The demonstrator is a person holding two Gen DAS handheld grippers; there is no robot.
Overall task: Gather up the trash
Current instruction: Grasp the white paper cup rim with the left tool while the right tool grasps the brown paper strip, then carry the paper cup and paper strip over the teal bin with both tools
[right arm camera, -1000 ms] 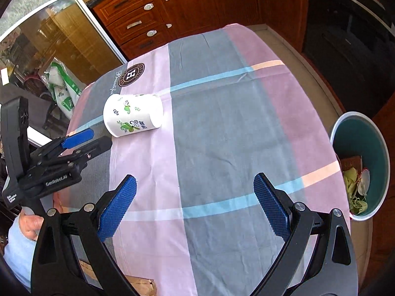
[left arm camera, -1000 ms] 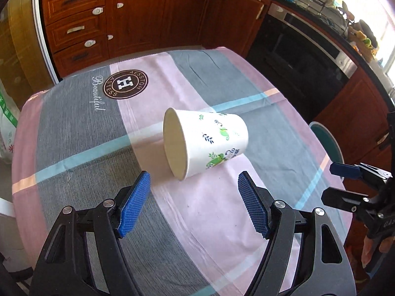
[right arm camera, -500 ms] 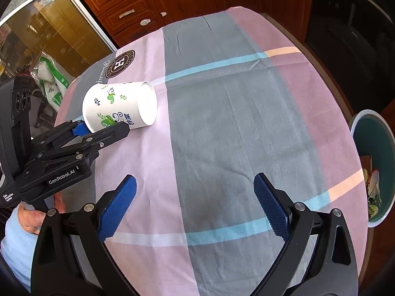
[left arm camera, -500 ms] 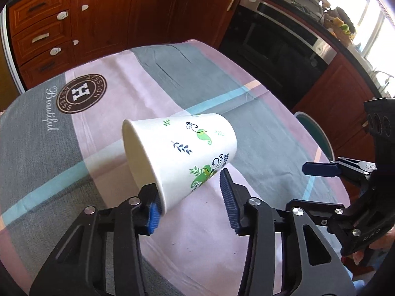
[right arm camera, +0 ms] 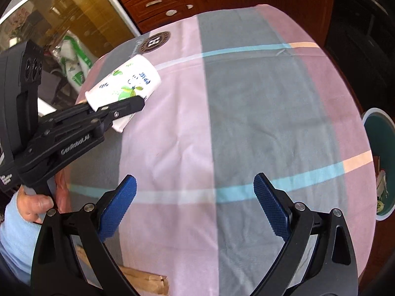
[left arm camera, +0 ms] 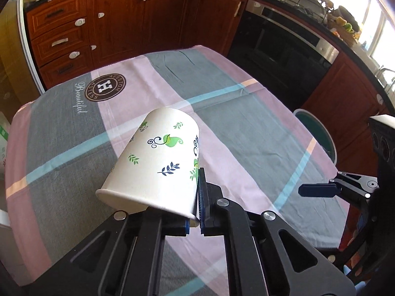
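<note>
A white paper cup (left arm camera: 158, 162) with green and blue leaf prints is pinched at its rim by my left gripper (left arm camera: 195, 222), which holds it tilted, base away, above the table. One fingertip is hidden inside the cup. The cup also shows in the right wrist view (right arm camera: 126, 83), with the left gripper (right arm camera: 118, 109) shut on it. My right gripper (right arm camera: 195, 207) is open and empty above the near part of the table. A teal trash bin (right arm camera: 380, 143) with scraps inside stands on the floor past the table's right edge; its rim also shows in the left wrist view (left arm camera: 318, 128).
The table wears a pink, grey and blue checked cloth (right arm camera: 246, 98) with a brown round logo (left arm camera: 105, 87). A brown paper piece (right arm camera: 145, 278) lies at the near edge. Wooden cabinets (left arm camera: 138, 17) and an oven (left arm camera: 284, 46) stand beyond the table.
My left gripper closed on the cup's rim and lifted it off the cloth, tipping its base up and away. My right gripper stayed open.
</note>
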